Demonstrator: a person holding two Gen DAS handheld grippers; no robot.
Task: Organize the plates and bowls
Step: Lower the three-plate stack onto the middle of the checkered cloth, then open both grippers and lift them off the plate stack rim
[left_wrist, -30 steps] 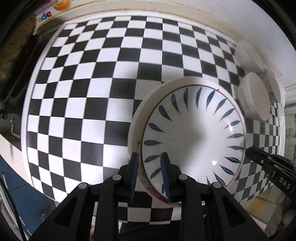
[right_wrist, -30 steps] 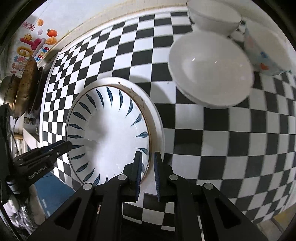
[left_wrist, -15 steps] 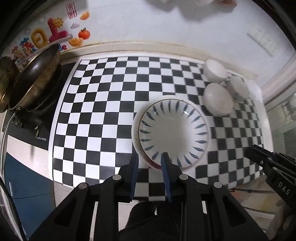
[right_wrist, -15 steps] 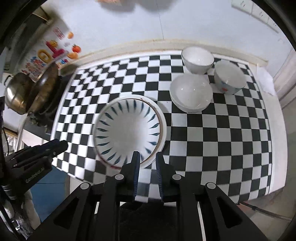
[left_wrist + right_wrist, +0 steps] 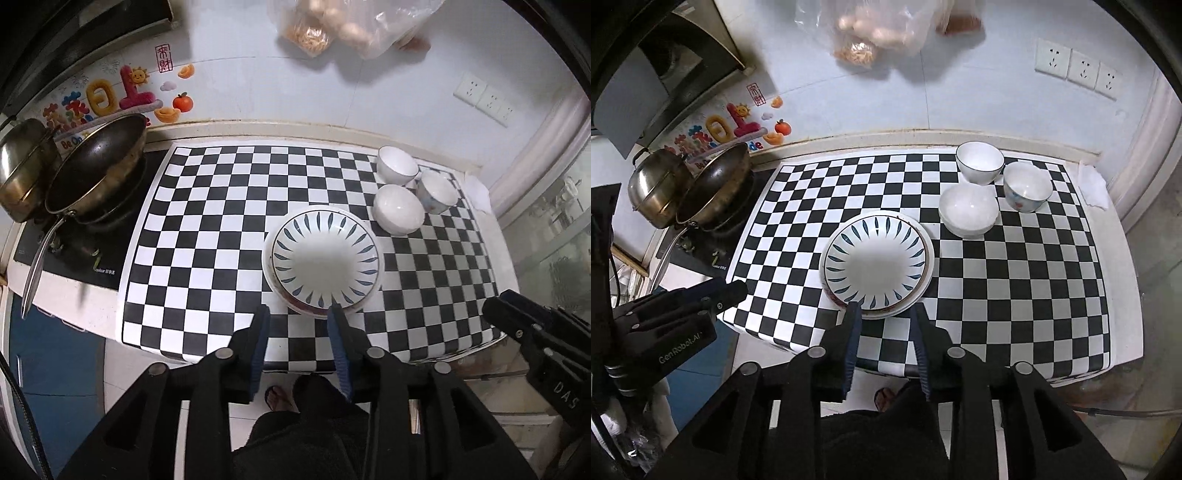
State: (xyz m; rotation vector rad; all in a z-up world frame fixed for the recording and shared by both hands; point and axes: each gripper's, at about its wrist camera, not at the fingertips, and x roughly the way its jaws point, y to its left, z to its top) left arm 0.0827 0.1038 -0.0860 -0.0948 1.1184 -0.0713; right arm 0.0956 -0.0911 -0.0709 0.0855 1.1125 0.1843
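Note:
A white plate with blue leaf marks [image 5: 325, 254] [image 5: 875, 258] lies on top of a stack of plates on the checkered mat [image 5: 207, 229] [image 5: 1015, 277]. Three bowls stand close together behind it to the right: a white one [image 5: 397, 168] [image 5: 979, 160], a patterned one [image 5: 437, 192] [image 5: 1027, 186], and a wide white one [image 5: 398, 214] [image 5: 967, 210]. My left gripper [image 5: 299, 314] [image 5: 731, 291] and my right gripper [image 5: 885, 314] [image 5: 517, 317] hang high above the counter's front edge, pointing steeply down. The jaws of both are opening, with nothing between them.
A dark wok [image 5: 96, 177] [image 5: 716, 184] and a steel pot [image 5: 22, 170] [image 5: 659, 192] sit on the stove at the left. Plastic bags of food [image 5: 332, 26] hang on the wall. A white cloth [image 5: 1091, 186] lies at the right end. A sandalled foot [image 5: 275, 398] shows below.
Both grippers have let go of the plate's near rim and risen up and back from the counter. Their jaws stand wider. The blue-leaf plate stays on the stack.

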